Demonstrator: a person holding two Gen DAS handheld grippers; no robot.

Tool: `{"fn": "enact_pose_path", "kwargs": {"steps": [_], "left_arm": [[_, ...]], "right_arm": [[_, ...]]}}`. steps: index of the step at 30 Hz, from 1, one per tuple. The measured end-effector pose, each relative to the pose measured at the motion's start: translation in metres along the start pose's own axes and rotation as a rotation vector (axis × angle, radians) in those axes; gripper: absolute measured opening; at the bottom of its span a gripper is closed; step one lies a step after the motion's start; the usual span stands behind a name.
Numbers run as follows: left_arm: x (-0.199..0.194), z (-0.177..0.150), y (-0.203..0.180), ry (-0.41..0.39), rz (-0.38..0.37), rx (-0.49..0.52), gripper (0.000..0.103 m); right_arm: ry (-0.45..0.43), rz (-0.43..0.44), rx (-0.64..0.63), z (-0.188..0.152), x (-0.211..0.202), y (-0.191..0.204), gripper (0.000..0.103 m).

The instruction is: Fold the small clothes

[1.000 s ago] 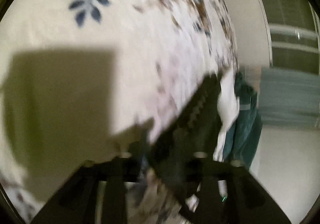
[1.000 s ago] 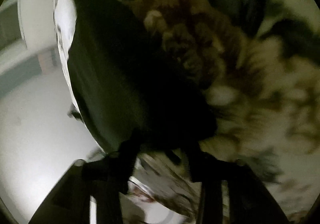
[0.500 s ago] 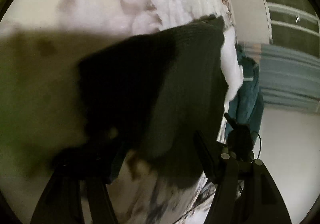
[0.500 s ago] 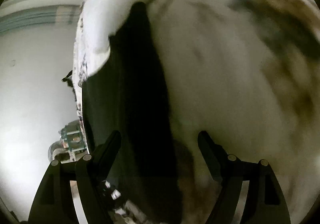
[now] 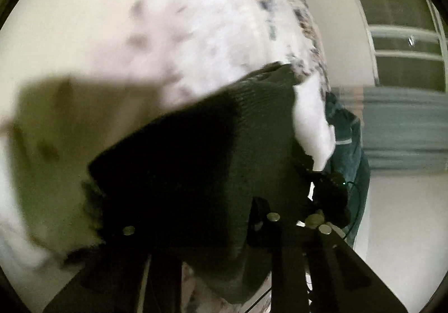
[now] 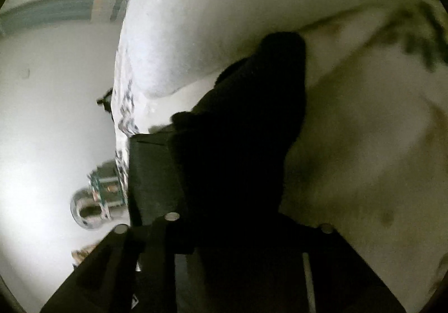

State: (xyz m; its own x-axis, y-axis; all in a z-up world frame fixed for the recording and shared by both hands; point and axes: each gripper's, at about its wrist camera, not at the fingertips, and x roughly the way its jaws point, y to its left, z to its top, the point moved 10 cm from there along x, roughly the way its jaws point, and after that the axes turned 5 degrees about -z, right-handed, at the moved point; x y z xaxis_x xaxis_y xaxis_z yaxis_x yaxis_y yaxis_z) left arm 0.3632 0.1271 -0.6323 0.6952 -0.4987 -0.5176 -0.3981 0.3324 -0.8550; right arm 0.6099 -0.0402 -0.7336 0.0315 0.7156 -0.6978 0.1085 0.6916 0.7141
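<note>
A dark knitted garment lies on a white bedspread with a blue and brown leaf print, near the bed's right edge. My left gripper is at its near end, jaws closing with the knit bunched between the fingers. In the right wrist view the same garment looks almost black and runs up from my right gripper across the bedspread. The right jaws are closing too, and cloth fills the gap. Both sets of fingertips are buried in dark fabric.
A teal cloth hangs beside the bed's right edge over a pale floor. A dark device with a green light sits by the garment's right corner. A metal object stands on the floor left of the bed.
Both grippers stood wide over the garment half a second ago and have since narrowed onto it. The right view has rolled, and the garment now fills more of both views.
</note>
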Motion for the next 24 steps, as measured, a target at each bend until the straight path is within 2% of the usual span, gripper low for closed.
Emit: {"fn": "enact_pose_path", "kwargs": {"steps": [2, 5, 8, 10, 12, 13, 14, 15, 17, 18, 20, 24], "left_arm": [[-0.007, 0.009, -0.017, 0.041, 0.006, 0.072, 0.015], [-0.015, 0.032, -0.042, 0.114, 0.005, 0.168, 0.015], [-0.011, 0.060, -0.057, 0.192, 0.010, 0.251, 0.015], [0.007, 0.067, -0.062, 0.303, -0.005, 0.304, 0.017], [0.037, 0.071, -0.054, 0.419, 0.057, 0.377, 0.026], [0.051, 0.069, -0.044, 0.463, 0.091, 0.391, 0.036], [0.067, 0.072, -0.026, 0.479, 0.173, 0.374, 0.050], [0.073, 0.073, -0.018, 0.488, 0.197, 0.359, 0.053], [0.080, 0.077, -0.007, 0.470, 0.176, 0.305, 0.054], [0.076, 0.078, -0.008, 0.448, 0.162, 0.293, 0.054], [0.057, 0.080, -0.013, 0.393, 0.169, 0.302, 0.054], [-0.011, 0.074, -0.019, 0.260, 0.297, 0.418, 0.054]], "right_arm": [[-0.049, 0.030, 0.057, -0.012, -0.017, 0.000, 0.018], [-0.125, 0.062, 0.163, -0.064, -0.054, -0.002, 0.018], [-0.199, 0.055, 0.257, -0.136, -0.083, -0.007, 0.017], [-0.214, 0.060, 0.359, -0.196, -0.087, -0.008, 0.016], [-0.204, 0.027, 0.412, -0.241, -0.081, -0.013, 0.016], [-0.187, 0.015, 0.426, -0.257, -0.073, -0.019, 0.016], [-0.161, -0.004, 0.442, -0.268, -0.059, -0.022, 0.017], [-0.137, -0.029, 0.462, -0.276, -0.048, -0.030, 0.023], [-0.109, -0.065, 0.501, -0.283, -0.035, -0.048, 0.044], [-0.077, -0.078, 0.515, -0.285, -0.033, -0.055, 0.059], [-0.036, -0.109, 0.514, -0.291, -0.043, -0.065, 0.060], [-0.015, -0.207, 0.458, -0.309, -0.091, -0.081, 0.060]]}}
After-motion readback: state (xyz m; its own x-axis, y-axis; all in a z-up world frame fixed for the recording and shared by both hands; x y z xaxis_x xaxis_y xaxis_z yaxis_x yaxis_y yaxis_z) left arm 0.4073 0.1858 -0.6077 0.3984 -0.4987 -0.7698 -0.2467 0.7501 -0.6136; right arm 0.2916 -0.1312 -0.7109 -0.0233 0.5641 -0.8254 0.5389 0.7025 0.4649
